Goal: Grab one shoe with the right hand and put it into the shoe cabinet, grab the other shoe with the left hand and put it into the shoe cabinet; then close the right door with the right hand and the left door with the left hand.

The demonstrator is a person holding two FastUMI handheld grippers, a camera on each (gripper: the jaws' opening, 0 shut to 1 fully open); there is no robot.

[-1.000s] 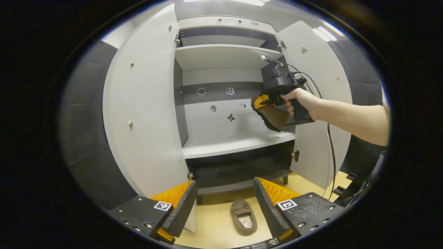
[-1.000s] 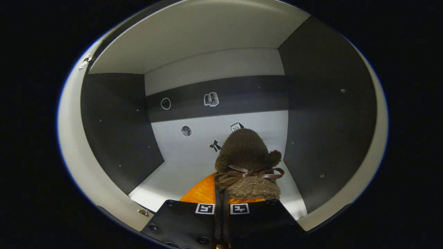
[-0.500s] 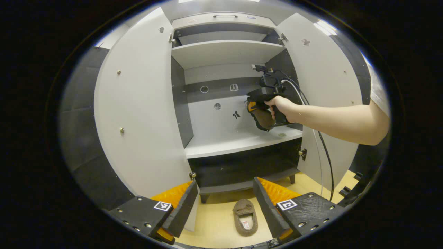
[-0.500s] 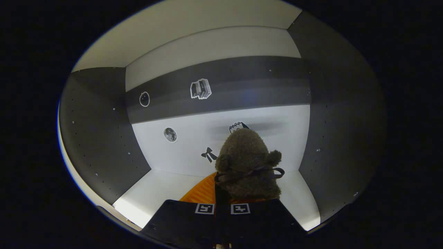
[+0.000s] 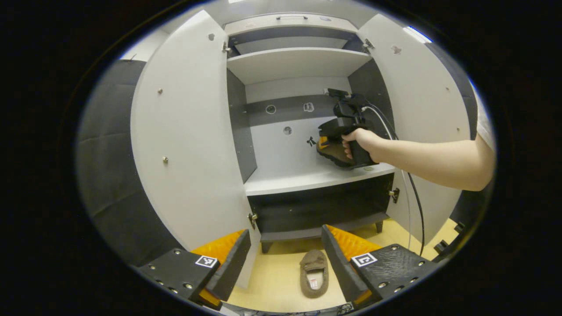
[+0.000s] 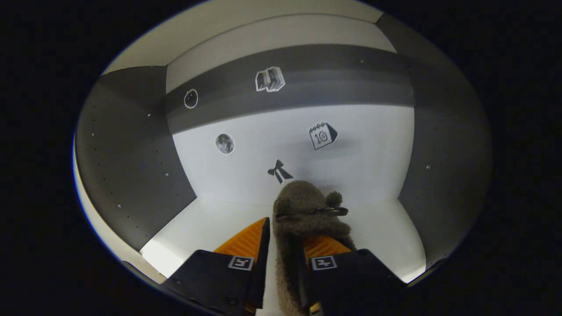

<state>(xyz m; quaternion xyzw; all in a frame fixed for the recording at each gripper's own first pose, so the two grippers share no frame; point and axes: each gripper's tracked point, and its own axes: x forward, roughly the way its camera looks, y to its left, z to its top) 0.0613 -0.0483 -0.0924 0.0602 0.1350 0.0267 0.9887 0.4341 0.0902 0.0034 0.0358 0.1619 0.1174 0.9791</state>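
Since half a second ago the right tongs (image 6: 281, 259) have dropped and eased apart: they were pressed on the slipper's (image 6: 307, 215) rim with the shoe hanging tilted, and now a gap shows on each side of the rim. In the left gripper view the slipper (image 5: 334, 152) lies sole-down on the middle shelf (image 5: 303, 180), at about 3 o'clock of the cabinet's opening, where a second ago it hung well above the board. I judge the first shoe placed, or all but; whether a pad still brushes the fleece I cannot tell, since the rim sits right between the fingers.

The left tongs (image 5: 285, 259) are spread wide and hold nothing. The other slipper (image 5: 314, 273) lies on the floor (image 5: 272, 281) at 6 o'clock, just in front of the cabinet's feet, toe toward the cabinet. That is the next thing to fetch, with the left hand.

Round about: the left door (image 5: 189, 131) stands open at 9 o'clock and the right door (image 5: 421, 114) at 2 o'clock, both swung well clear of the opening. The person's hand (image 5: 362, 142) and forearm reach across from 3 o'clock, and a cable (image 5: 410, 193) hangs down in front of the right door. The arm and cable must be drawn out before the right door can shut. The shelf to the left of the placed slipper is free for its mate.
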